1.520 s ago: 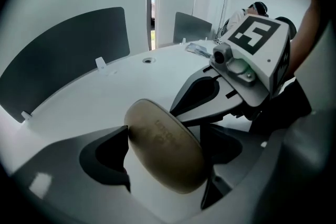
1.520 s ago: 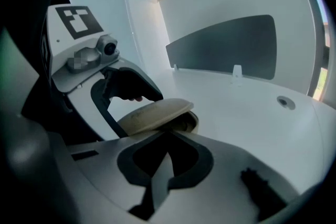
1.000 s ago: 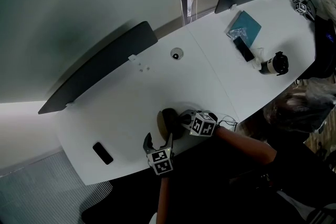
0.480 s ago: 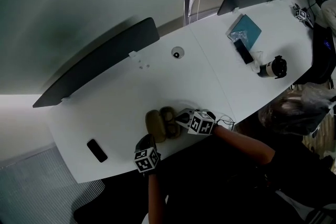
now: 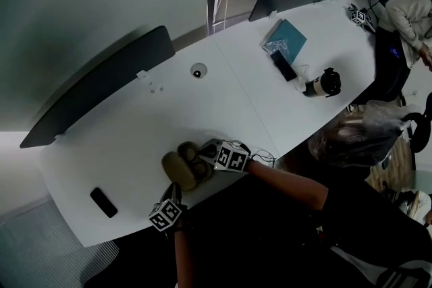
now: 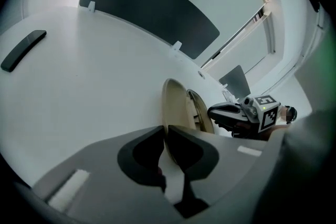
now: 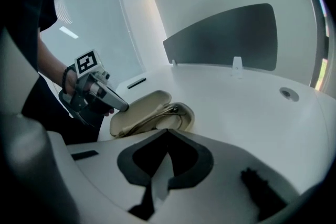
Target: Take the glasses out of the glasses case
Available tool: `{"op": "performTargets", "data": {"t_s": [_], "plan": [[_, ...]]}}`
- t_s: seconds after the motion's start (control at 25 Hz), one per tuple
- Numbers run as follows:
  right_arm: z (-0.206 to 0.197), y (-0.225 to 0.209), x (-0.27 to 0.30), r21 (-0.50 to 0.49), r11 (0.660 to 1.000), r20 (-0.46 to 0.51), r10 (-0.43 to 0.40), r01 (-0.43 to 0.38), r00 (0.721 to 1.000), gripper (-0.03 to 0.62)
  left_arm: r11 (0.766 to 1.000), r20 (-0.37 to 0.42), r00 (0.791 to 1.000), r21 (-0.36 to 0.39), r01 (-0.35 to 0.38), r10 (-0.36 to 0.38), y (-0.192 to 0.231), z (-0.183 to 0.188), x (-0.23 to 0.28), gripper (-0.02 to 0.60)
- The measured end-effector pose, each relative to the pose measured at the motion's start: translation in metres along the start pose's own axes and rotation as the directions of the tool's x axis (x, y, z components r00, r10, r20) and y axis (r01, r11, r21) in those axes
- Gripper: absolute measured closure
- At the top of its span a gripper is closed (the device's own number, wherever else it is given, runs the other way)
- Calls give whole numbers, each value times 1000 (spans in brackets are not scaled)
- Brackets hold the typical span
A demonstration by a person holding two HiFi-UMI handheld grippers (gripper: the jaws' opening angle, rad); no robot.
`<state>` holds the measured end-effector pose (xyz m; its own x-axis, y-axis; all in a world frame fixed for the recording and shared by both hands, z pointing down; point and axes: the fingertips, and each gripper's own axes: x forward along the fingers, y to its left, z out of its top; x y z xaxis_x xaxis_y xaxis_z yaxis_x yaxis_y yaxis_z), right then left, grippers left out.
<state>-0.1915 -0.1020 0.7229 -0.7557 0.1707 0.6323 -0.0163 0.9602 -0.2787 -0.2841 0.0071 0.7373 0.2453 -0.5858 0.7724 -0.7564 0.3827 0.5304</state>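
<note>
The beige glasses case (image 5: 181, 166) lies open near the table's front edge. Its lid (image 7: 137, 108) is folded back and the thin-framed glasses (image 7: 164, 113) rest in the base. My left gripper (image 5: 177, 189) comes in from the front; its jaws have just been closing and now pinch the lid's edge (image 6: 174, 105). The left gripper view shows the left gripper (image 6: 166, 131) with that edge at its tips. My right gripper (image 7: 167, 135) is shut, tips at the near end of the base; in the head view this right gripper (image 5: 204, 154) sits at the case's right end.
A flat black device (image 5: 103, 202) lies at the table's left front. Dark divider panels (image 5: 101, 88) line the far edge, with a round grommet (image 5: 198, 71) beside them. A teal book (image 5: 285, 36), a black phone (image 5: 283, 65) and a bottle (image 5: 324, 83) lie far right.
The left gripper's jaws, wide apart a second ago, have come together on the lid. That gripper has dropped towards the table's front edge, and the case now lies fully open. The right gripper has stayed put.
</note>
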Motion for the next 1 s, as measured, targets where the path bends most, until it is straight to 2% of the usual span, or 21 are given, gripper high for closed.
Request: {"op": "performTargets", "data": {"t_s": [0.24,0.36,0.48,0.56,0.72,0.88,1.0], "plan": [[26,6,-9,152,988,30,18,-23,999,584,999,40,999,43,18,-19,-21,7,-3,537],[34,9,-12,276,959,43,57,-67,997,583,999,45,998,21,37,-38,-27,8,-3,535],[35,17,-6,362,926,12,109,-106,994,564,998,65,996,-8,56,-56,-31,10,-7,534],[31,24,0,388,914,-27,142,-120,989,530,997,78,995,-21,68,-66,-34,11,-9,532],[17,31,10,394,912,-125,178,-116,976,501,996,88,993,-44,84,-80,-39,8,-9,531],[6,33,19,451,885,-173,216,-117,961,482,994,98,991,-58,96,-90,-40,6,-9,531],[1,29,25,486,869,-197,210,-91,958,482,993,98,990,-60,103,-97,-39,6,-8,531]]}}
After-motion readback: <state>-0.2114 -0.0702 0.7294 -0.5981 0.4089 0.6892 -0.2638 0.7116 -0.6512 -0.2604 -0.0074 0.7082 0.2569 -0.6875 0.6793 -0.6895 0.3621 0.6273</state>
